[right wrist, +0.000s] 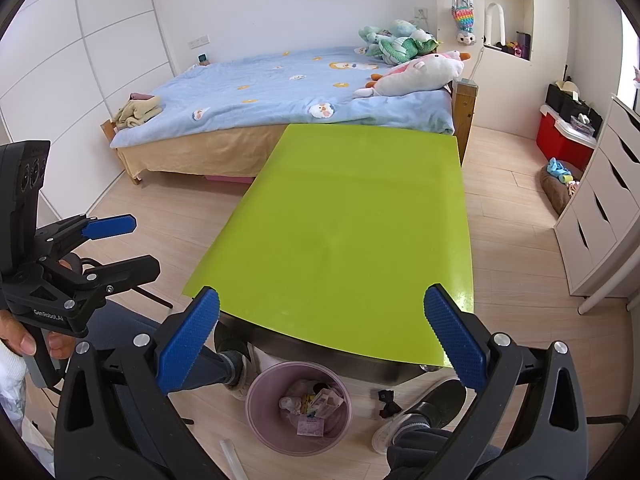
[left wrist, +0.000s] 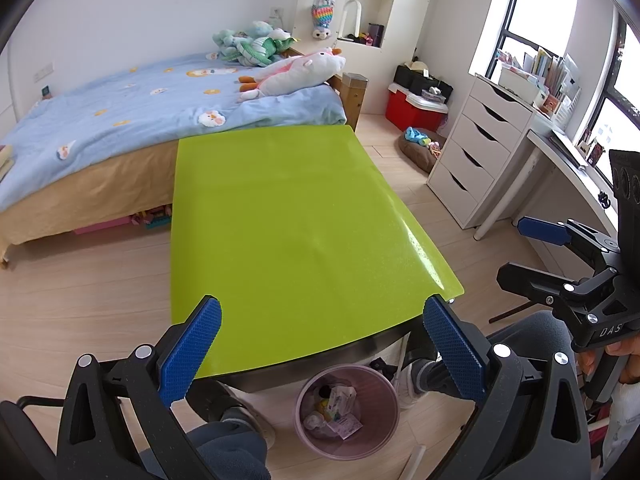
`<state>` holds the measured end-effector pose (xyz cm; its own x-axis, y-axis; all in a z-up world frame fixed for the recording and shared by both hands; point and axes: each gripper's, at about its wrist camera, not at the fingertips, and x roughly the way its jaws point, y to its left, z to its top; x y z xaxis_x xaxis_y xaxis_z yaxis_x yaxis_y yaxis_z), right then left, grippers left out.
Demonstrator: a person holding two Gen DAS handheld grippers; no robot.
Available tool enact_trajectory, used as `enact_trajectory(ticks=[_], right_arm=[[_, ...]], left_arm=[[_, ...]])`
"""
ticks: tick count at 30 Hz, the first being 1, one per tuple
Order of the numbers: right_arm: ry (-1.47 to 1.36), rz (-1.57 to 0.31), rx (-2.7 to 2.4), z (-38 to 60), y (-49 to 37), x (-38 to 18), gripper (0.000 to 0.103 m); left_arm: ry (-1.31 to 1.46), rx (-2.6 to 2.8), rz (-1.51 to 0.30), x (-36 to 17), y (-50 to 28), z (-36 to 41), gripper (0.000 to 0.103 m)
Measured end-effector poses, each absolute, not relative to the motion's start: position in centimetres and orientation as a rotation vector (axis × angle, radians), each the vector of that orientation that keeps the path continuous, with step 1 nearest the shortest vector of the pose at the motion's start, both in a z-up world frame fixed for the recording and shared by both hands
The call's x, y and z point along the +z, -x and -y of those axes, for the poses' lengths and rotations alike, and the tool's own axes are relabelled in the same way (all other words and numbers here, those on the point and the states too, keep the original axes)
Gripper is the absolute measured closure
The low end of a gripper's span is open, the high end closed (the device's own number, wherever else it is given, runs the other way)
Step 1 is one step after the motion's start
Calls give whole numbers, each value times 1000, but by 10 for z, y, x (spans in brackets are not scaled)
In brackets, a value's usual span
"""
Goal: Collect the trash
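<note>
Blue pads of the left hand-held gripper (left wrist: 322, 344) sit closest to the lens, spread wide with nothing between them; the right hand-held gripper (right wrist: 322, 342) reads the same — fingers apart, empty. Each one also shows in the other's view, held up at the side by a hand (right wrist: 24, 340), pads clearly separated.

Bed (left wrist: 120, 120) with blue cover fills the back, well apart from the work. Green tabletop (left wrist: 300, 220) next in size — bare, no scraps on it in either view. White drawer unit (left wrist: 476, 152) stands at the right by the window.

Pink trash bin (left wrist: 347, 412) stands on the floor under the near edge of the tabletop, between the person's feet. It holds the trash (right wrist: 314, 406): crumpled paper, small wrappers, a printed slip.

Progress, as a judgement: collection looks essentially finished, since the tabletop is clear and the scraps lie in the bin. A pale tube-like piece (right wrist: 232, 460) lies on the floor just beside the bin — cannot tell whether it counts as trash; if so, that is what remains.

Bin and its trash lie below and slightly ahead of both grippers, not touching either.
</note>
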<state>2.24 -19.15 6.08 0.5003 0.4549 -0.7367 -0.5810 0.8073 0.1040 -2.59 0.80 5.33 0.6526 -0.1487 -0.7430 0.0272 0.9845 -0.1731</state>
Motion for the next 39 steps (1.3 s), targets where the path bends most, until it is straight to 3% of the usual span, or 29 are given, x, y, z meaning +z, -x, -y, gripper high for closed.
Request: enact_trajectory(ticks=[39], right_arm=[[163,-841,629,193,-23,61,3]], left_arm=[[126,-101,-864,45,28,1,6]])
